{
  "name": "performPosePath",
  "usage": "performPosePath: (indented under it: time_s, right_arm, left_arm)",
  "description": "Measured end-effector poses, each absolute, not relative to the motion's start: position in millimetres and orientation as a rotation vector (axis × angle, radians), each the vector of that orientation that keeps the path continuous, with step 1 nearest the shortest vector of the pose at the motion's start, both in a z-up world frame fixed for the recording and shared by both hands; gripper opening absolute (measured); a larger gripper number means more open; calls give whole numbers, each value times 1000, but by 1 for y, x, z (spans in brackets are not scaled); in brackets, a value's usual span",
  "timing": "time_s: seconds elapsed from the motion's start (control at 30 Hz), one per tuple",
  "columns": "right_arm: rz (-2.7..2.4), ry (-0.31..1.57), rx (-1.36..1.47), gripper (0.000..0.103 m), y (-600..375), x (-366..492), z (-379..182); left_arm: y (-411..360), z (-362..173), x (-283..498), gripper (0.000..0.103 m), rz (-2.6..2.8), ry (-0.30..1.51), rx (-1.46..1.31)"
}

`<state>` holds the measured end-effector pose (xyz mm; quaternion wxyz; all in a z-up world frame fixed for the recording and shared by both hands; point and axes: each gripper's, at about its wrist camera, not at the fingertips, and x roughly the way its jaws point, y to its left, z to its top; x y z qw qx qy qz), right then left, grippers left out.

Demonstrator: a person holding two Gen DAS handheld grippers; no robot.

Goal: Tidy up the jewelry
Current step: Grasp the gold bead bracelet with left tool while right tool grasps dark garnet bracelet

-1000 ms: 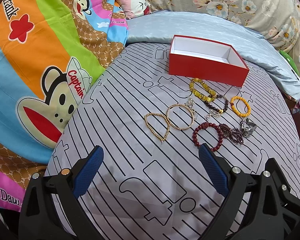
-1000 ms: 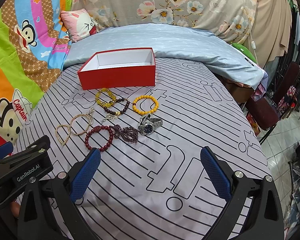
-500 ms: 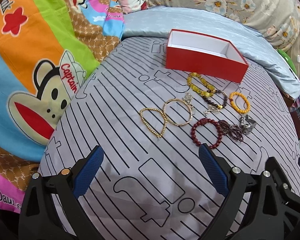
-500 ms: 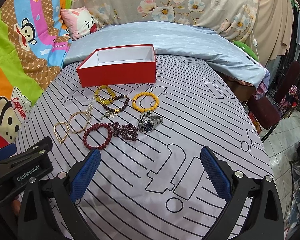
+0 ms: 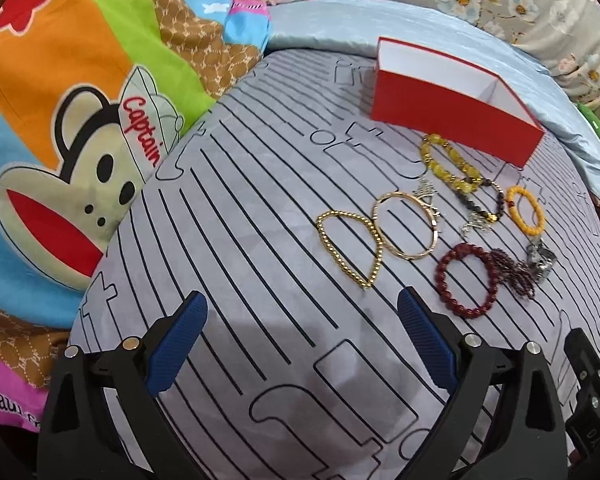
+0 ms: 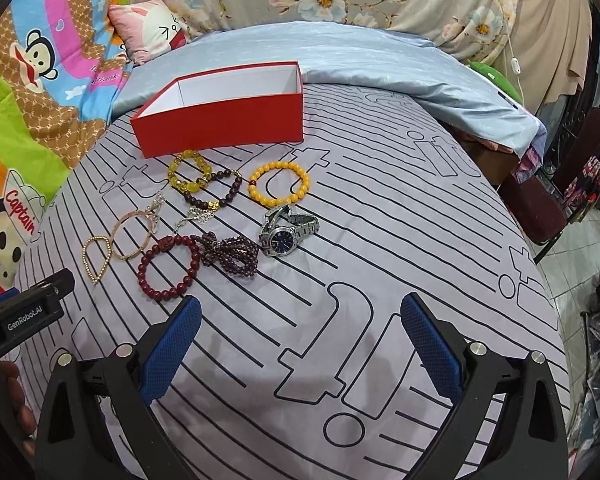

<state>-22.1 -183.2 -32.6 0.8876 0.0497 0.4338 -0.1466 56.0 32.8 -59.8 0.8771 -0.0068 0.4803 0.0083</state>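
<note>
An open red box with a white inside stands on the grey striped bedspread. In front of it lie several pieces: a gold bead chain, a gold bangle, a dark red bead bracelet, a yellow bracelet, a silver watch. My left gripper is open and empty, just short of the gold chain. My right gripper is open and empty, near the red bracelet and the watch.
A colourful monkey-print blanket lies to the left. A light blue quilt and floral fabric lie behind the box. The bed's right edge drops to a chair and tiled floor. The left gripper's body shows at lower left.
Both grippers have moved forward and lower toward the jewelry, which now looks larger and closer. Both stay open. The jewelry and box have not moved.
</note>
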Motion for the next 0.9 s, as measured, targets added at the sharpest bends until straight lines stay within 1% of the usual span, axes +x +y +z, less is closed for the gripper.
performPosePath:
  time_s: [0.3, 0.4, 0.57, 0.7, 0.87, 0.9]
  right_arm:
    - [-304, 915, 91, 96, -183, -13, -38]
    - [-304, 921, 85, 96, -183, -9, -40]
    - [-307, 937, 87, 96, -185, 2, -48]
    - [-309, 952, 92, 96, -187, 11, -54]
    - [-303, 967, 88, 94, -186, 21, -59]
    - [-302, 968, 88, 94, -185, 23, -60]
  left_arm:
    - [29, -69, 72, 91, 18, 1008, 2]
    - [30, -74, 81, 83, 14, 1019, -4]
    - [33, -86, 96, 83, 24, 1039, -20]
    - [35, -93, 107, 76, 11, 1050, -27]
    - [34, -95, 114, 76, 5, 1029, -14]
    - [33, -95, 114, 74, 6, 1023, -12]
